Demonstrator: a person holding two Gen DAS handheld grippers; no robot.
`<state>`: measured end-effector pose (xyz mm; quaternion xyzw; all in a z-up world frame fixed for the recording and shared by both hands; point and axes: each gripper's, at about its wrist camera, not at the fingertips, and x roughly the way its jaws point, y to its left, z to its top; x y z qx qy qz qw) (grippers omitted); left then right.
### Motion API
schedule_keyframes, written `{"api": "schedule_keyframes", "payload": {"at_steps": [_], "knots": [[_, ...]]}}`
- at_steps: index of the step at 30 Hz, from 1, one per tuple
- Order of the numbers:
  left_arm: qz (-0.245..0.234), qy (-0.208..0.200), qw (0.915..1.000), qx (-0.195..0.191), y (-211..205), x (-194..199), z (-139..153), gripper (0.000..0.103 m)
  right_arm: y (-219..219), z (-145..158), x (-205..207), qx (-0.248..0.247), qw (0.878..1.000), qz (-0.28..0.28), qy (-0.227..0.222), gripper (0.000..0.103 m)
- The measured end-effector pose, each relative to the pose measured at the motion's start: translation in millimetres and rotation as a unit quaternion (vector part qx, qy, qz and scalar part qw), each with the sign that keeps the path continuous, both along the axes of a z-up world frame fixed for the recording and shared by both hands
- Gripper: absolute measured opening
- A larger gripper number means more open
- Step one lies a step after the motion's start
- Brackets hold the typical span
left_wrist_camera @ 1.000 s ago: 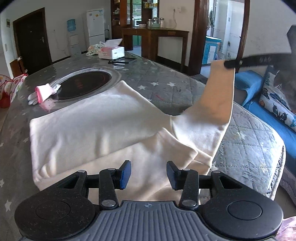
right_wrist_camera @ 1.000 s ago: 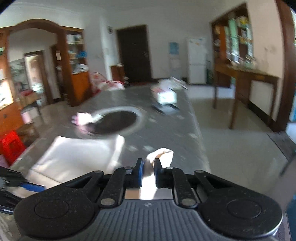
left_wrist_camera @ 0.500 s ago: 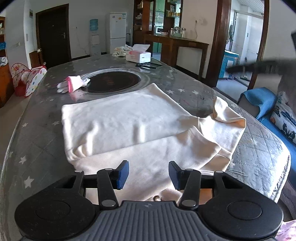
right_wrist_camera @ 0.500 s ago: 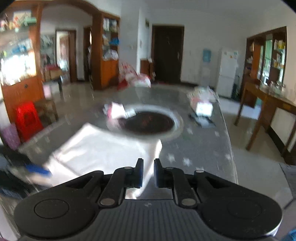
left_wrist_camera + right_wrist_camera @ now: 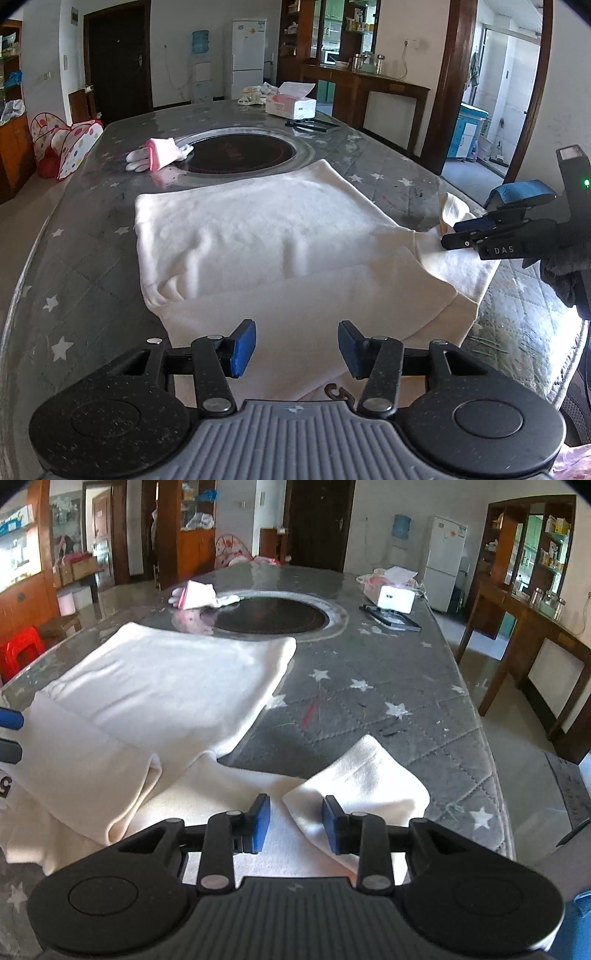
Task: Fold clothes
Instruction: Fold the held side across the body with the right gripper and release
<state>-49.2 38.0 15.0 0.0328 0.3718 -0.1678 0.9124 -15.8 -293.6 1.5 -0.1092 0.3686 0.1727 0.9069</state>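
Observation:
A cream sweatshirt [image 5: 266,236] lies flat on the grey starred table, one side folded over the body. Its sleeve [image 5: 354,779] lies crumpled at the right edge. My left gripper [image 5: 296,347] is open and empty, low over the garment's near hem. My right gripper [image 5: 295,823] is open, its jaws either side of the sleeve cuff, not holding it. The right gripper also shows in the left wrist view [image 5: 469,236], at the sleeve by the table's right edge.
A round black hob [image 5: 240,155] sits mid-table, a pink-and-white glove [image 5: 159,158] beside it. A tissue box [image 5: 291,103] and black tray [image 5: 314,125] stand at the far end. A blue sofa lies beyond the right edge. A wooden sideboard [image 5: 535,627] stands right.
The right gripper held the sleeve raised, then lowered it onto the table's right edge and opened. The left gripper stayed open near the hem and drew back a little.

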Motion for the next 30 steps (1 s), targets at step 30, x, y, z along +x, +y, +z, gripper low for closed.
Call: {"api": "schedule_keyframes", "payload": {"at_steps": [30], "knots": [[0.038, -0.029, 0.9987, -0.017, 30.1, -28.9, 14.2, 0.053, 72.6, 146.2, -30.4, 0.133, 0.977, 0.149, -0.072, 0.007]]}}
